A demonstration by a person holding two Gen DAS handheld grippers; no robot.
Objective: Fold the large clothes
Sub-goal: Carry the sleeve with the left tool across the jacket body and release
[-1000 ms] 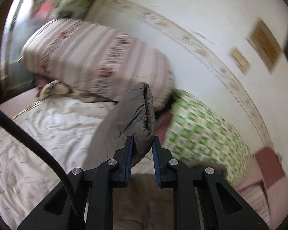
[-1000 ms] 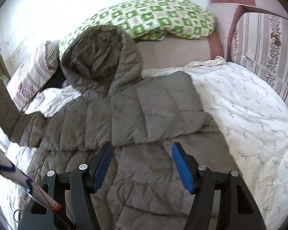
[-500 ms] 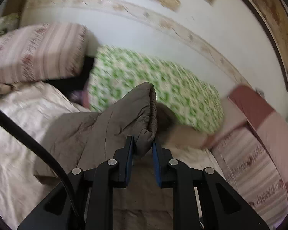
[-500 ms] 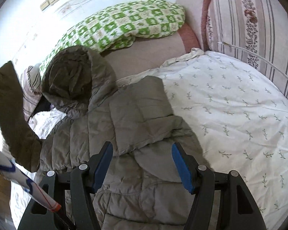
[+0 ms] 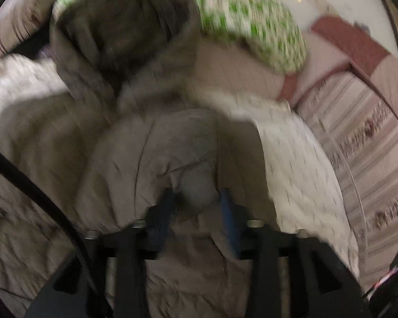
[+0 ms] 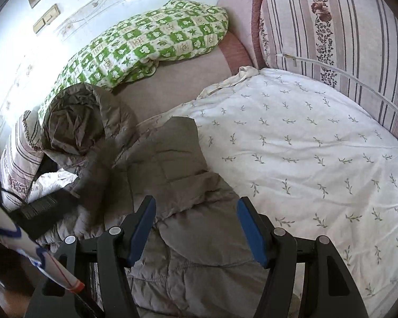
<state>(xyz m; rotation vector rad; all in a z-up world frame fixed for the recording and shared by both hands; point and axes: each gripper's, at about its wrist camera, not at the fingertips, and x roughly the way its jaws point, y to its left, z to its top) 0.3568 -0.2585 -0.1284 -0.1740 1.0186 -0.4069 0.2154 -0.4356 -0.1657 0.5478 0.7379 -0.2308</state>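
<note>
Two claws are in the room, and they are doing different jobs. The left gripper (image 5: 197, 204) has its blue fingers (image 5: 226, 212) set narrow around the end of a brown sleeve (image 5: 196, 190), so it looks like it is holding the cuff, though the picture is blurry and I cannot be fully sure the pinch is tight. The sleeve runs away from that claw toward the hood (image 5: 124, 29), lying on top of the puffy coat (image 5: 45, 137).

The right gripper (image 6: 196, 225) is wide open and holds nothing. It hangs just above the lower part of the coat (image 6: 199, 273).

The coat lies flat on the white bedspread with little leaves (image 6: 305, 159). Its long way goes from the claws up to the hood (image 6: 74, 122), which rests near the green checkered pillow (image 6: 151, 45). The other sleeve (image 6: 172, 153) is already laid across the chest. A striped cushion (image 6: 331, 21) stands at the far side.

I think the sleeve in the left claw needs to be laid down across the body next. The left claw is the nearer one for that, since it is at the cuff. The open right claw sits close to the bottom edge, so it may be the one to lift the hem up toward the hood.
</note>
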